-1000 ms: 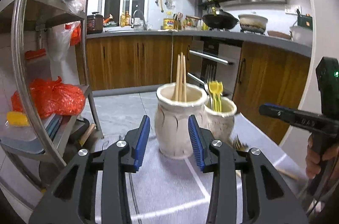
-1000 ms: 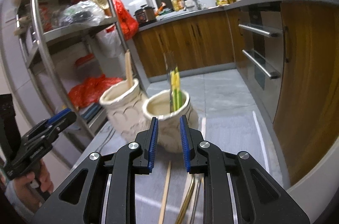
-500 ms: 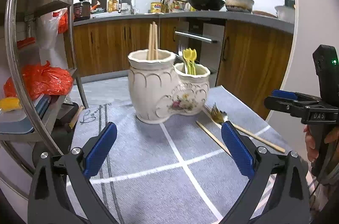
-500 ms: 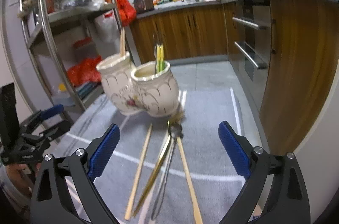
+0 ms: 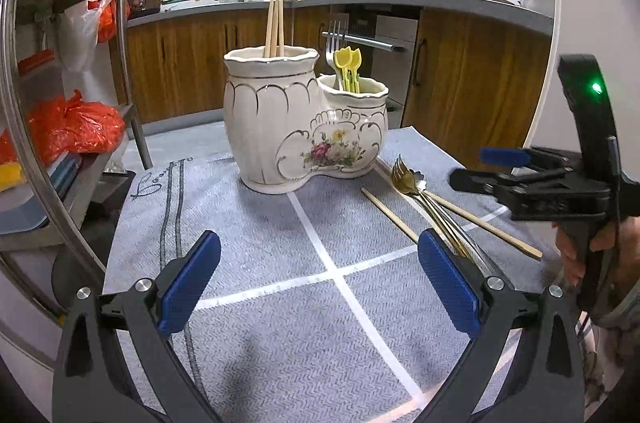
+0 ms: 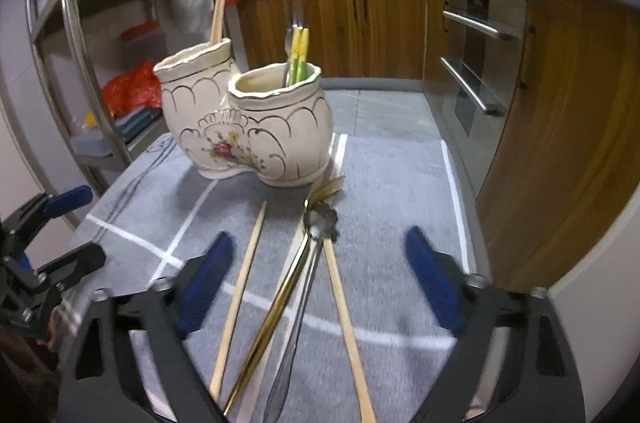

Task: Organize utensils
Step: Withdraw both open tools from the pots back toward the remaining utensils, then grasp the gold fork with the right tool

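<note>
Two joined ceramic pots form the holder (image 5: 304, 127), glossy cream with scalloped gilt lines and a painted flower spray, standing on a grey herringbone cloth (image 5: 280, 303) crossed by white stripes. Its taller pot holds wooden chopsticks (image 5: 274, 27); the lower one holds a steel fork (image 5: 335, 43) and yellow plastic spoons (image 5: 347, 63). Beside its base lie two loose chopsticks (image 6: 240, 287), a gold fork (image 6: 280, 299) and a steel spoon (image 6: 316, 247), crossing one another. The left gripper (image 5: 318, 283) hangs wide open over bare cloth. The right gripper (image 6: 316, 283), jaws apart and closing, straddles the loose utensils without touching them. A metal shelf rack (image 5: 24, 127) stands left; wooden cabinets (image 5: 476, 83) stand behind.
</note>
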A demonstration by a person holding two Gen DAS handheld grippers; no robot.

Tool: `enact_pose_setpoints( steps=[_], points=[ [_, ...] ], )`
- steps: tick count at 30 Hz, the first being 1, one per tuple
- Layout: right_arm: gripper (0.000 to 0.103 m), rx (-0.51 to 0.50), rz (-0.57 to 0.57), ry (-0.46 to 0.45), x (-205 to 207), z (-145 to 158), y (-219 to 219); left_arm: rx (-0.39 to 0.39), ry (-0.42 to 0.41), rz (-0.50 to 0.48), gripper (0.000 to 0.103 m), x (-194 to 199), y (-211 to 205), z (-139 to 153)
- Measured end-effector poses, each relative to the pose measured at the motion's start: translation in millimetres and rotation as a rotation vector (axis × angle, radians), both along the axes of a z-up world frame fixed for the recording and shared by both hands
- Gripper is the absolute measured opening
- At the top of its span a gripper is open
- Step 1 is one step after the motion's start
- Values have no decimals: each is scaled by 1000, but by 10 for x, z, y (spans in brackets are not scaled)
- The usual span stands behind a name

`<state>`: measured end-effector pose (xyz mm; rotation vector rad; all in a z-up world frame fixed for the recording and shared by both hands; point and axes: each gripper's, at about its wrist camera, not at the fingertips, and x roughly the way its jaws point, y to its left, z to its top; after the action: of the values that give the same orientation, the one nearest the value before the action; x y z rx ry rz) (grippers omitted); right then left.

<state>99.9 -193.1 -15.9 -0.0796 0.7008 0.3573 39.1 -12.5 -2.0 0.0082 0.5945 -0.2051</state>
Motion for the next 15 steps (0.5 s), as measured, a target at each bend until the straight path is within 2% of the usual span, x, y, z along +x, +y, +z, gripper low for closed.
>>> enact_pose_setpoints(
  steps=[2, 3, 5, 8, 11, 15],
  points=[
    [61, -19, 27, 10, 65, -21, 85, -9, 7, -5, 97, 5, 7, -14],
    [57, -25, 35, 16, 85, -35, 112, -14, 11, -8, 97, 13, 9, -15],
    [41, -37, 51, 33, 139, -77, 177, -23, 17, -12, 97, 21, 14, -21],
    [26, -47, 63, 60, 223, -132, 249, -29, 23, -16, 97, 28, 13, -32],
    [18, -55, 57, 85, 317, -172, 276, -32, 26, -23, 97, 27, 5, -39],
    [16, -70, 54, 103, 388, -216, 313, -34, 27, -31, 97, 21, -11, -40]
  ],
)
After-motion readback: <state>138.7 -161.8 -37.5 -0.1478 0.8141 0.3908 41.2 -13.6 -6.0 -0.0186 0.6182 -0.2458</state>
